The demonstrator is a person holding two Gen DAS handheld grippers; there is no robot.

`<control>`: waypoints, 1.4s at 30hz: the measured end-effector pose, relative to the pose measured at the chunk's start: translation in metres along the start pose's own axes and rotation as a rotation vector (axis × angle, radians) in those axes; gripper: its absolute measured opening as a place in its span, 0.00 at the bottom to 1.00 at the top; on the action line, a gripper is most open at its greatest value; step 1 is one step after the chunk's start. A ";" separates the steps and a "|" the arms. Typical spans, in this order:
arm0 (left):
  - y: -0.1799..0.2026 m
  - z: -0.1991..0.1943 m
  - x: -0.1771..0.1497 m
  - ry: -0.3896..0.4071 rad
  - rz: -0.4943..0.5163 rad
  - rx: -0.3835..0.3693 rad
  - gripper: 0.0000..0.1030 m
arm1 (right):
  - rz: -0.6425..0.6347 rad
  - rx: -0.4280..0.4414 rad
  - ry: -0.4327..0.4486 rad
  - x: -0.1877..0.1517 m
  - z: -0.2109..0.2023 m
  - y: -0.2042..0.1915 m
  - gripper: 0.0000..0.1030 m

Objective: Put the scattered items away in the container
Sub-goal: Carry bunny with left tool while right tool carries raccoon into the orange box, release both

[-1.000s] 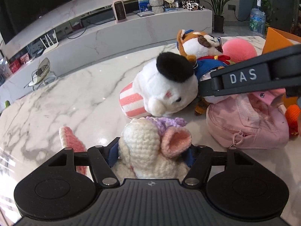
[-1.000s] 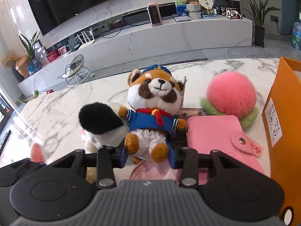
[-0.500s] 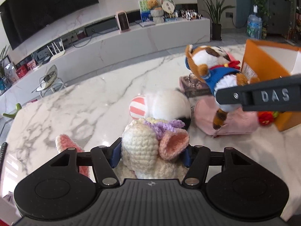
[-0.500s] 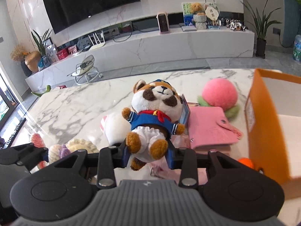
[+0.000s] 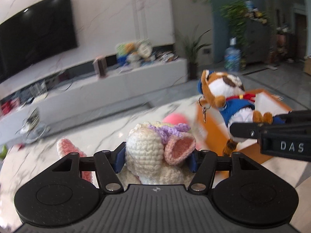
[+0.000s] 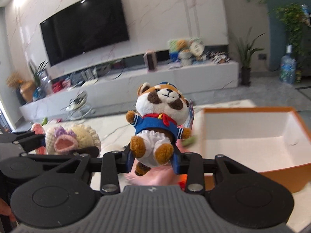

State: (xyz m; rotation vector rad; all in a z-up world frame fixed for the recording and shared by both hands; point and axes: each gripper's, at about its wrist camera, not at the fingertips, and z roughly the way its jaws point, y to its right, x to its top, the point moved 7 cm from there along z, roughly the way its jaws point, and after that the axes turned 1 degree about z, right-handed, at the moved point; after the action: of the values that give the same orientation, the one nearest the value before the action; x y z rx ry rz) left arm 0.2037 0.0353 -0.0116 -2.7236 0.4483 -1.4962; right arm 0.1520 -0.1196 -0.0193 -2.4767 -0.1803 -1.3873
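Observation:
My left gripper (image 5: 155, 158) is shut on a cream crocheted bunny (image 5: 153, 151) with pink ears and a purple bow, held up above the marble table (image 5: 38, 157). My right gripper (image 6: 152, 160) is shut on a red panda plush (image 6: 161, 124) in a blue sailor suit, lifted just left of the open orange box (image 6: 252, 134), which is white inside. The left wrist view shows the panda plush (image 5: 229, 97) in front of the box (image 5: 215, 134). The bunny also shows at the left of the right wrist view (image 6: 72, 139).
A pink plush ball (image 5: 175, 118) lies on the table beyond the bunny. Something pink (image 6: 155, 176) lies below the right gripper. A white TV bench (image 6: 136, 81) and a wall TV (image 6: 83, 25) stand far behind.
Both grippers have risen from the table with their toys. The right one has carried the panda rightward to the orange box. The black-and-white plush and pink pouch have dropped out of view.

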 end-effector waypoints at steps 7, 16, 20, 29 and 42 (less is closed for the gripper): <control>0.081 0.028 0.055 0.073 0.174 -0.115 0.68 | 0.031 -0.112 0.010 0.009 -0.025 0.086 0.39; 0.166 0.109 0.094 0.027 0.240 -0.239 0.68 | 0.040 -0.195 -0.069 0.012 0.011 0.184 0.39; 0.186 0.145 0.094 -0.042 0.232 -0.291 0.68 | 0.032 -0.128 -0.157 0.017 0.045 0.213 0.39; 0.199 0.217 0.064 -0.239 0.289 -0.281 0.69 | -0.002 -0.030 -0.372 0.013 0.108 0.249 0.39; 0.202 0.235 0.039 -0.336 0.344 -0.259 0.74 | -0.030 -0.017 -0.523 -0.022 0.136 0.238 0.39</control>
State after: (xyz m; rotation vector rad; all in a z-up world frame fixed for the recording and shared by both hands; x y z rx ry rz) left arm 0.3683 -0.2001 -0.1357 -2.8067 1.0889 -0.9347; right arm 0.3105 -0.3012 -0.1511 -2.8084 -0.3158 -0.7224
